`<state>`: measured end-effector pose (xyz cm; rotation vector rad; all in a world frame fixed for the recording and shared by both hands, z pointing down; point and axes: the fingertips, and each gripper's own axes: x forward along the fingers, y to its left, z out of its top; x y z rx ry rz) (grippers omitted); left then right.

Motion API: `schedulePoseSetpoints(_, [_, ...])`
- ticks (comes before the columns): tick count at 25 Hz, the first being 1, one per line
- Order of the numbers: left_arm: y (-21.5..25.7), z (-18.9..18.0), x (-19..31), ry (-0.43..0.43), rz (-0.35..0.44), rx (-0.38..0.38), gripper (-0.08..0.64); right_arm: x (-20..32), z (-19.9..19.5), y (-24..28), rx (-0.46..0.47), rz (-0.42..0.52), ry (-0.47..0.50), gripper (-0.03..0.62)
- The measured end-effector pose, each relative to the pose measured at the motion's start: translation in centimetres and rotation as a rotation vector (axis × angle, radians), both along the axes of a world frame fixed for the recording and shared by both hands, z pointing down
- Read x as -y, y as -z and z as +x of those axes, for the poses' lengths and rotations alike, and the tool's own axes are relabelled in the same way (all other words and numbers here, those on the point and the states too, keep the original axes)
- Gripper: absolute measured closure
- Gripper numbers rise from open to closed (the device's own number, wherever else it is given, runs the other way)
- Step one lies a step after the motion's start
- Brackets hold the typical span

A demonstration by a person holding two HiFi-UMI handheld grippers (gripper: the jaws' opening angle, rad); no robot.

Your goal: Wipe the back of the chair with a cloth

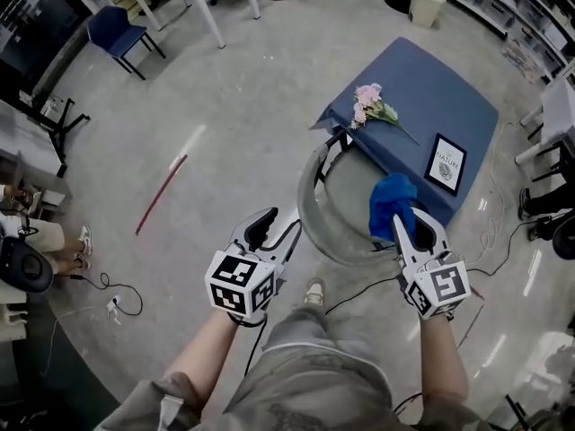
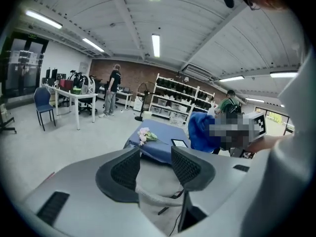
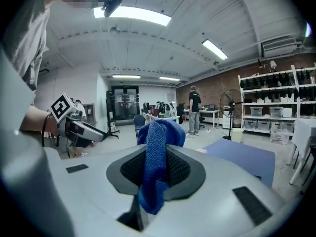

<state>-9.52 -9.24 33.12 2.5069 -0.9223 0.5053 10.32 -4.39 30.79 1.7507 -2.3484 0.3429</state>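
I see left gripper fingers wide apart, empty | right gripper fingers clamp blue cloth | chair back just ahead, seemingly untouched | open floor leftward

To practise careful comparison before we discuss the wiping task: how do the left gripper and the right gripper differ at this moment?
The left gripper has its jaws apart with nothing between them; the right gripper is shut on a blue cloth. In the head view the left gripper shows left of the grey chair, the right gripper at its right edge. Both carry a marker cube.
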Motion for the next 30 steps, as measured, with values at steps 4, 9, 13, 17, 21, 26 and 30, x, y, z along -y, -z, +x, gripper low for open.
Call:
schedulePoseSetpoints(4, [-3.4, 0.5, 1.9, 0.033, -0.078, 0.007, 0.353, 3.7, -0.1, -3.9, 0.000, -0.040, 0.054, 0.514])
schedulePoseSetpoints(9, [-6.4, 0.7, 3.5, 0.090, -0.148, 0.034, 0.345, 8.1, -0.5, -8.5, -0.004, -0.092, 0.125, 0.514])
schedulePoseSetpoints(13, [-8.9, 1.1, 4.2, 0.141, -0.202, 0.061, 0.341, 11.1, -0.9, -11.4, 0.008, -0.124, 0.209, 0.514])
schedulePoseSetpoints(17, [-11.4, 1.5, 5.3, 0.211, -0.237, 0.102, 0.331, 14.1, -0.8, -14.5, 0.021, -0.152, 0.286, 0.514])
schedulePoseSetpoints(21, [-13.2, 2.2, 6.4, 0.252, -0.266, 0.122, 0.331, 16.7, -0.4, -17.7, 0.033, -0.185, 0.338, 0.514])
schedulePoseSetpoints(26, [-16.1, 2.4, 7.0, 0.292, -0.301, 0.159, 0.316, 19.0, -0.6, -22.7, 0.050, -0.234, 0.379, 0.514])
schedulePoseSetpoints(30, [-18.4, 2.1, 6.9, 0.335, -0.342, 0.160, 0.313, 20.4, -1.7, -27.5, 0.072, -0.285, 0.391, 0.514])
